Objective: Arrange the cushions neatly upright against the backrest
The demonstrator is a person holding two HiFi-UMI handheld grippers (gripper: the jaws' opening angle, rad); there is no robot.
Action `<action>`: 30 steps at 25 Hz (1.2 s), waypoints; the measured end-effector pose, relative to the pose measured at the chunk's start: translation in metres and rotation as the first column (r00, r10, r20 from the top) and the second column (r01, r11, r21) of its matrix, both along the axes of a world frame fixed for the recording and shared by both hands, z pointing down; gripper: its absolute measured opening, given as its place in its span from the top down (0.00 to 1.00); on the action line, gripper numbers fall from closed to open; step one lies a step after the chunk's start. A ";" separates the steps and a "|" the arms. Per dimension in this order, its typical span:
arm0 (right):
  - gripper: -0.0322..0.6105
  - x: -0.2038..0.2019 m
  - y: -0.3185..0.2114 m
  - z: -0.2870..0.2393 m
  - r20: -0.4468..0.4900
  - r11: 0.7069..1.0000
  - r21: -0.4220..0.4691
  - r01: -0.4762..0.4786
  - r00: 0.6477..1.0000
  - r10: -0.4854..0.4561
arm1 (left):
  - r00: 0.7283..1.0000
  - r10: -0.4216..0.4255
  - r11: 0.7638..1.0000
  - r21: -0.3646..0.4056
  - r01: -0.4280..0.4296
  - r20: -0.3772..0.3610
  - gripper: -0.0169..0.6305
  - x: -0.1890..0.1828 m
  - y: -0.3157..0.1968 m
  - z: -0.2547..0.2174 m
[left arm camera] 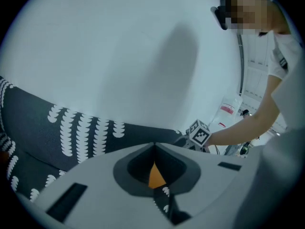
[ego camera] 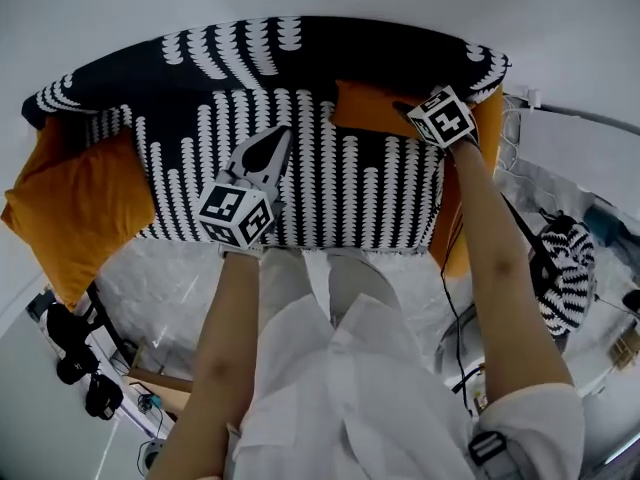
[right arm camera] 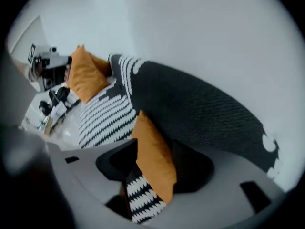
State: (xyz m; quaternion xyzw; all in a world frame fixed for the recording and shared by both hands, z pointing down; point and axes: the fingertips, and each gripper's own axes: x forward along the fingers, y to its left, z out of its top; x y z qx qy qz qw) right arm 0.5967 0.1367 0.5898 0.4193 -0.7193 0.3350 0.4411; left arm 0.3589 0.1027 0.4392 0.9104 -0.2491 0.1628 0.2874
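Right gripper [ego camera: 403,108] is standing open, jaws apart with orange cushion [right arm camera: 152,151] between them, by sofa backrest [ego camera: 300,58]. Left gripper [ego camera: 280,140] is hovering over the seat, jaws closed on nothing.

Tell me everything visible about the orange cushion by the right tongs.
The orange cushion is plain, soft-looking fabric with a pointed corner. It stands upright on edge on the patterned sofa seat, close by the dark backrest near the sofa's right end. The right tongs straddle it, jaws apart; contact is unclear.
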 end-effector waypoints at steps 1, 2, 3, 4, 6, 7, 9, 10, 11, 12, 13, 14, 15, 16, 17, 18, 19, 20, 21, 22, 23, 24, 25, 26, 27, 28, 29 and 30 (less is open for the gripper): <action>0.61 -0.002 -0.002 -0.014 0.042 0.996 0.055 -0.065 0.997 0.063 | 1.000 0.000 1.000 0.005 0.000 -0.002 0.95 -0.002 0.001 -0.005; 0.66 -0.006 -0.002 -0.029 0.087 0.986 0.107 -0.126 0.989 0.117 | 1.000 -0.001 1.000 0.009 0.001 -0.004 0.95 -0.004 0.002 -0.011; 0.71 -0.010 -0.001 -0.044 0.137 0.971 0.153 -0.182 0.977 0.162 | 1.000 -0.002 1.000 0.013 0.002 -0.006 0.95 -0.006 0.004 -0.016; 0.74 -0.014 0.002 -0.058 0.191 0.953 0.193 -0.235 0.961 0.198 | 1.000 -0.004 1.000 0.017 0.004 -0.008 0.95 -0.009 0.006 -0.022; 0.89 -0.023 0.011 -0.087 0.294 0.911 0.253 -0.326 0.923 0.248 | 1.000 -0.008 1.000 0.028 0.009 -0.011 0.95 -0.013 0.010 -0.035; 0.94 -0.029 0.017 -0.100 0.336 0.892 0.272 -0.362 0.904 0.264 | 1.000 -0.013 0.999 0.035 0.013 -0.014 0.95 -0.016 0.013 -0.043; 0.94 -0.041 0.028 -0.125 0.401 0.863 0.292 -0.412 0.872 0.281 | 0.999 -0.029 0.998 0.050 0.030 -0.019 0.95 -0.025 0.016 -0.059; 0.94 -0.048 0.034 -0.136 0.427 0.855 0.295 -0.426 0.859 0.281 | 0.999 -0.041 0.997 0.058 0.042 -0.021 0.95 -0.030 0.018 -0.067; 0.94 -0.056 0.038 -0.145 0.451 0.851 0.297 -0.434 0.849 0.276 | 0.998 -0.053 0.996 0.066 0.055 -0.022 0.95 -0.035 0.019 -0.074; 0.94 -0.064 0.041 -0.152 0.472 0.850 0.296 -0.436 0.840 0.267 | 0.998 -0.067 0.995 0.074 0.068 -0.022 0.95 -0.041 0.021 -0.080; 0.94 -0.074 0.043 -0.159 0.492 0.850 0.295 -0.437 0.832 0.256 | 0.997 -0.080 0.993 0.082 0.082 -0.022 0.95 -0.047 0.022 -0.087; 0.94 -0.084 0.043 -0.166 0.510 0.850 0.295 -0.436 0.824 0.245 | 0.995 -0.094 0.991 0.089 0.096 -0.021 0.95 -0.054 0.023 -0.093; 0.94 -0.094 0.043 -0.172 0.526 0.852 0.295 -0.432 0.818 0.232 | 0.994 -0.108 0.989 0.096 0.110 -0.022 0.95 -0.061 0.025 -0.100; 0.94 -0.104 0.044 -0.178 0.539 0.855 0.296 -0.425 0.814 0.218 | 0.992 -0.121 0.987 0.102 0.123 -0.022 0.95 -0.068 0.028 -0.106; 0.94 -0.113 0.045 -0.184 0.550 0.859 0.298 -0.416 0.811 0.202 | 0.991 -0.133 0.985 0.108 0.134 -0.022 0.95 -0.073 0.032 -0.112; 0.94 -0.122 0.046 -0.190 0.560 0.865 0.300 -0.403 0.808 0.183 | 0.989 -0.143 0.983 0.114 0.145 -0.020 0.95 -0.078 0.036 -0.117; 0.94 -0.131 0.046 -0.196 0.570 0.871 0.302 -0.388 0.805 0.161 | 0.988 -0.154 0.980 0.121 0.155 -0.019 0.95 -0.082 0.040 -0.121; 0.94 -0.140 0.045 -0.201 0.578 0.879 0.305 -0.367 0.805 0.135 | 0.986 -0.166 0.978 0.129 0.166 -0.018 0.95 -0.087 0.042 -0.126; 0.94 -0.149 0.044 -0.206 0.581 0.887 0.311 -0.342 0.807 0.108 | 0.984 -0.179 0.974 0.137 0.179 -0.018 0.95 -0.092 0.043 -0.131; 0.94 -0.158 0.042 -0.211 0.579 0.894 0.317 -0.315 0.811 0.080 | 0.981 -0.192 0.971 0.144 0.193 -0.020 0.95 -0.099 0.044 -0.136; 0.94 -0.168 0.041 -0.217 0.576 0.901 0.324 -0.290 0.816 0.056 | 0.978 -0.206 0.967 0.150 0.207 -0.022 0.95 -0.106 0.045 -0.141; 0.94 -0.178 0.040 -0.223 0.574 0.905 0.330 -0.270 0.818 0.034 | 0.975 -0.219 0.963 0.155 0.221 -0.025 0.95 -0.114 0.046 -0.146; 0.94 -0.187 0.038 -0.230 0.576 0.907 0.336 -0.254 0.818 0.015 | 0.972 -0.232 0.959 0.160 0.234 -0.028 0.95 -0.121 0.047 -0.151; 0.94 -0.195 0.037 -0.236 0.577 0.907 0.345 -0.240 0.817 -0.003 | 0.969 -0.243 0.955 0.166 0.245 -0.030 0.95 -0.128 0.048 -0.155; 0.94 -0.201 0.035 -0.242 0.577 0.907 0.354 -0.230 0.816 -0.018 | 0.967 -0.252 0.952 0.172 0.253 -0.031 0.95 -0.134 0.048 -0.159; 0.94 -0.205 0.033 -0.246 0.576 0.905 0.362 -0.223 0.817 -0.029 | 0.966 -0.257 0.949 0.179 0.258 -0.031 0.95 -0.138 0.049 -0.161; 0.94 -0.207 0.033 -0.250 0.576 0.903 0.368 -0.220 0.817 -0.036 | 0.965 -0.259 0.947 0.186 0.260 -0.030 0.95 -0.140 0.049 -0.163; 0.94 -0.206 0.033 -0.252 0.578 0.902 0.371 -0.220 0.815 -0.039 | 0.965 -0.260 0.946 0.192 0.261 -0.028 0.95 -0.141 0.051 -0.164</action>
